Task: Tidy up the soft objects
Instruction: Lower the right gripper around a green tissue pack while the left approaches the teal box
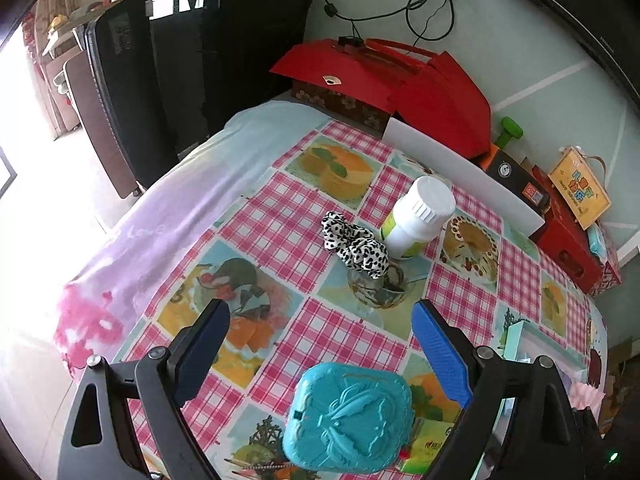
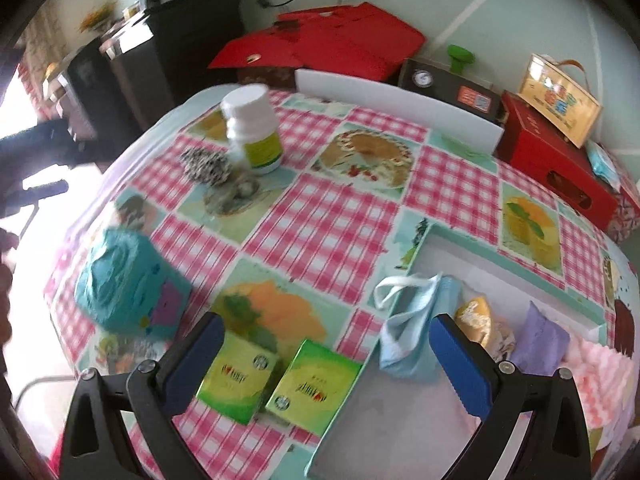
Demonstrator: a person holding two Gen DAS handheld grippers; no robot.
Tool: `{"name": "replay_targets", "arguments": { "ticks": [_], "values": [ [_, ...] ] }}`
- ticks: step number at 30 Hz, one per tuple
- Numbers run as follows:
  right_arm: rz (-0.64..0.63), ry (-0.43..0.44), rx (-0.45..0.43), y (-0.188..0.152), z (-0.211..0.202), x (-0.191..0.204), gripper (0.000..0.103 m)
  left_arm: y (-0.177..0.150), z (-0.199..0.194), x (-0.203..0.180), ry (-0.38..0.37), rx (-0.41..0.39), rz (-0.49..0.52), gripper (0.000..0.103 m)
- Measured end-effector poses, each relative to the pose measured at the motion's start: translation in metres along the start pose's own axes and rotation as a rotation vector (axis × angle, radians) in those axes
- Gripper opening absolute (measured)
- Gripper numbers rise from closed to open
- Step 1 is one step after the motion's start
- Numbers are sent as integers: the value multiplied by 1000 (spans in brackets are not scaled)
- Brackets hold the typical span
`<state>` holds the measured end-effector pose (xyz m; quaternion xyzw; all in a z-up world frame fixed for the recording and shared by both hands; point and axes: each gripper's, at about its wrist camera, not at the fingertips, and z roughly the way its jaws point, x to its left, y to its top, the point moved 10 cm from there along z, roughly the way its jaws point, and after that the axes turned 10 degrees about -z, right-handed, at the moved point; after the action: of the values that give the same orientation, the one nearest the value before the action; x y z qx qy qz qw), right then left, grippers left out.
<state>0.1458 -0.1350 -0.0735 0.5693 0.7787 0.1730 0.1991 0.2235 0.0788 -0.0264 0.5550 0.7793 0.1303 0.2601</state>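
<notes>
A black-and-white spotted scrunchie point(image 1: 354, 246) lies mid-table beside a white bottle point(image 1: 418, 218); both show blurred in the right wrist view, the scrunchie point(image 2: 206, 166) left of the bottle point(image 2: 252, 132). My left gripper point(image 1: 320, 320) is open and empty, above the table short of the scrunchie. My right gripper point(image 2: 326, 338) is open and empty. A light blue face mask point(image 2: 412, 332) hangs over the rim of a shallow white tray point(image 2: 500, 260). In the tray lie a yellow soft item point(image 2: 474, 314), a purple pouch point(image 2: 540, 340) and a pink fluffy item point(image 2: 600, 380).
A teal plastic case point(image 1: 348, 416) sits near my left gripper, also in the right wrist view point(image 2: 128, 280). Two green packets point(image 2: 240, 376) point(image 2: 314, 388) lie under my right gripper. Red boxes point(image 1: 400, 76), a white board point(image 1: 460, 168) and a yellow gift bag point(image 2: 560, 100) line the far edge.
</notes>
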Motion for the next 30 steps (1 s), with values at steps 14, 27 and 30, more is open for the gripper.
{"name": "replay_targets", "arguments": {
  "ticks": [14,27,30],
  "values": [
    [-243,-13,132,-40,24,42,103,-13,11,33,55,38,-49,92],
    [-326,-25,166,-45,41,50,103,-17,24,29,47,68,-47,92],
    [-322,-45,155,-38,45,47,103,-18,26,27,46,73,-46,92]
  ]
}}
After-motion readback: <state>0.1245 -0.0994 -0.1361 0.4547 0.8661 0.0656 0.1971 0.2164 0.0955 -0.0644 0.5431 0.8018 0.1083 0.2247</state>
